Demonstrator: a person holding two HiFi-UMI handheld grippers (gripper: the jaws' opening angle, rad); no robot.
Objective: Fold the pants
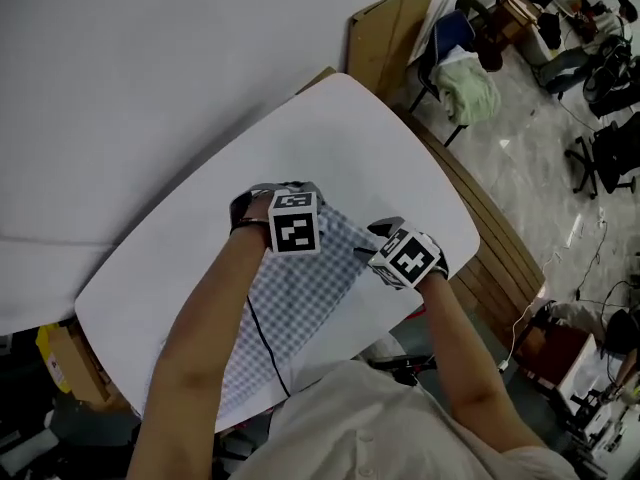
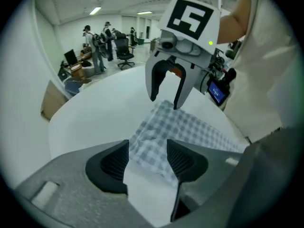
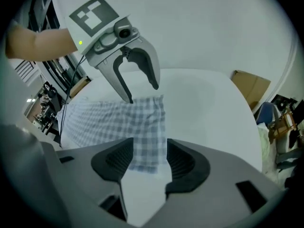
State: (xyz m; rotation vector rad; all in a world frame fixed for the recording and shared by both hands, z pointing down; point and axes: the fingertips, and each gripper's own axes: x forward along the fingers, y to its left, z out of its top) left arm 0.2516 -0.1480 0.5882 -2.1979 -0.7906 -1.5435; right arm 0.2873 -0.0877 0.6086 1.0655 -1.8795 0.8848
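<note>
The blue-and-white checked pants (image 1: 300, 298) lie flat on the white table (image 1: 370, 138), running from its near edge toward the middle. At their far end, the left gripper (image 2: 148, 156) and right gripper (image 3: 149, 156) both hang with jaws released and wide. Fabric shows between the pads, unpinched.

Nothing readable anywhere tbh, just black-and-white square markers on the cubes of the left gripper (image 1: 272, 192) and right gripper (image 1: 381, 230), mid-frame.

White rounded table (image 1: 380, 138); checked pants (image 1: 300, 298) lying flat on it, reaching near edge
</note>
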